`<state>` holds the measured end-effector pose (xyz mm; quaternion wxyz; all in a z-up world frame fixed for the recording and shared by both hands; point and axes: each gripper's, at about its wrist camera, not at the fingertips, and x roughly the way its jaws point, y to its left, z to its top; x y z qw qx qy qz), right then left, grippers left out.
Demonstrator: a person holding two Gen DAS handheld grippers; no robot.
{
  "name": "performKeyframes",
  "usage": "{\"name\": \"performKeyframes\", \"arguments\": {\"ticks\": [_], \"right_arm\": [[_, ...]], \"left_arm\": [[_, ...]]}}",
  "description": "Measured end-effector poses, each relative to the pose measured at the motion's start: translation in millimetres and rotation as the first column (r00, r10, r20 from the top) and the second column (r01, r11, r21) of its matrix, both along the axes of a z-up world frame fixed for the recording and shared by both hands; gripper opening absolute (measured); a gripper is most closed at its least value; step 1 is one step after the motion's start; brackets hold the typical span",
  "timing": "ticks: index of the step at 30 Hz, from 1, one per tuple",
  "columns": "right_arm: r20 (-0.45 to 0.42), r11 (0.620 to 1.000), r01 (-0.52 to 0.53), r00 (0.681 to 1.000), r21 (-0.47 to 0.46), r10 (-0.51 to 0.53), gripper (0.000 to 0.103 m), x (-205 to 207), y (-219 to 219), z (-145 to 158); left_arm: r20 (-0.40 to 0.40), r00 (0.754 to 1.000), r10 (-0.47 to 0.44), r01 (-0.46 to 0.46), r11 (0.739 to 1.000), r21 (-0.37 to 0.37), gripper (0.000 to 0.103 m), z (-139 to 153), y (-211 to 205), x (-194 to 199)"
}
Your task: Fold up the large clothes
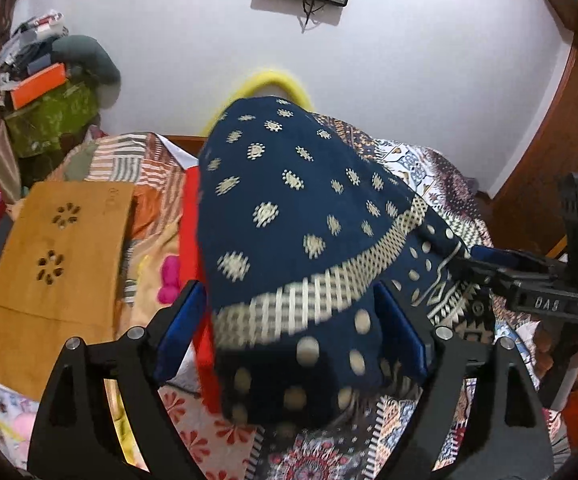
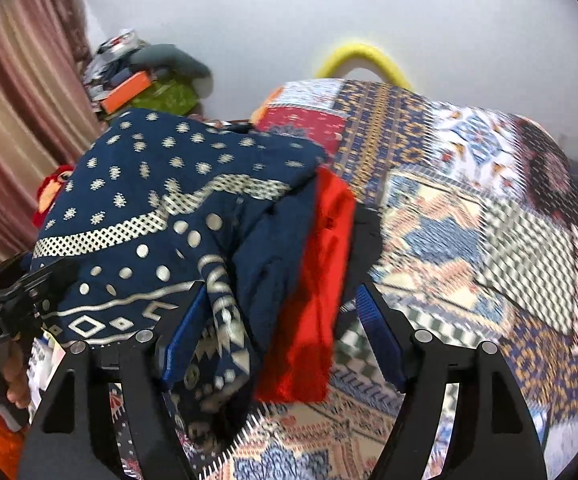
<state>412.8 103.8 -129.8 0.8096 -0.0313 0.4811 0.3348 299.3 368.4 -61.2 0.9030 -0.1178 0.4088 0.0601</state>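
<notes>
Both grippers, left (image 1: 291, 320) and right (image 2: 279, 330), are spread wide around the blue cloth (image 1: 289, 208), and we are seeing it bunched right between them.

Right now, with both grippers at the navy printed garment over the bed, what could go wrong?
1. The navy garment sits bunched between the wide-spread fingers of the left gripper; not visibly pinched, it may slide off.
2. Its red lining hangs loose between the right gripper fingers; closing may catch only that layer and skew the fold.
3. The wooden lap tray lies close alongside; swung fabric could snag it.
</notes>
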Motion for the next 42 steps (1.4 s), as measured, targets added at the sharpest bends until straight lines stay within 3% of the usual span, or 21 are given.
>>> {"name": "performKeyframes", "arguments": {"ticks": [7, 12, 16, 21, 24, 31, 39, 40, 41, 42], "right_arm": [[0.037, 0.997, 0.053, 0.998, 0.064, -0.056, 0.071, -23, -29, 48], [0.161, 0.991, 0.021, 0.986, 0.135, -0.043, 0.071, -67, -47, 108], [0.303, 0.979, -0.019, 0.952, 0.202, -0.044, 0.071, -115, -63, 156], [0.449, 0.949, -0.081, 0.891, 0.305, -0.069, 0.071, -177, -96, 196], [0.492, 0.924, -0.107, 0.866, 0.368, -0.096, 0.071, -210, -116, 206], [0.575, 0.896, -0.140, 0.805, 0.422, -0.144, 0.071, -267, -146, 211], [0.645, 0.908, -0.108, 0.737, 0.406, -0.201, 0.072, -301, -152, 200], [0.646, 0.911, -0.090, 0.733, 0.403, -0.214, 0.079, -304, -151, 198], [0.644, 0.911, -0.077, 0.731, 0.406, -0.225, 0.088, -303, -150, 196], [0.641, 0.908, -0.067, 0.730, 0.413, -0.237, 0.091, -304, -151, 194]], "left_arm": [[0.027, 0.999, 0.035, -0.038, 0.993, 0.110, 0.086, 45, -24, -39], [0.118, 0.992, 0.040, -0.056, 0.988, 0.141, 0.086, 87, -43, -74], [0.247, 0.969, 0.029, -0.074, 0.982, 0.174, 0.086, 132, -72, -118], [0.380, 0.925, 0.018, -0.088, 0.982, 0.166, 0.086, 168, -102, -172], [0.449, 0.894, 0.000, -0.099, 0.975, 0.197, 0.086, 181, -125, -204], [0.606, 0.795, -0.034, -0.153, 0.955, 0.254, 0.086, 193, -174, -283], [0.653, 0.756, -0.044, -0.215, 0.925, 0.312, 0.086, 177, -204, -320], [0.654, 0.755, -0.042, -0.223, 0.922, 0.317, 0.087, 175, -206, -323], [0.653, 0.756, -0.041, -0.227, 0.920, 0.320, 0.093, 172, -208, -324], [0.651, 0.758, -0.039, -0.232, 0.917, 0.325, 0.101, 170, -210, -325]]}}
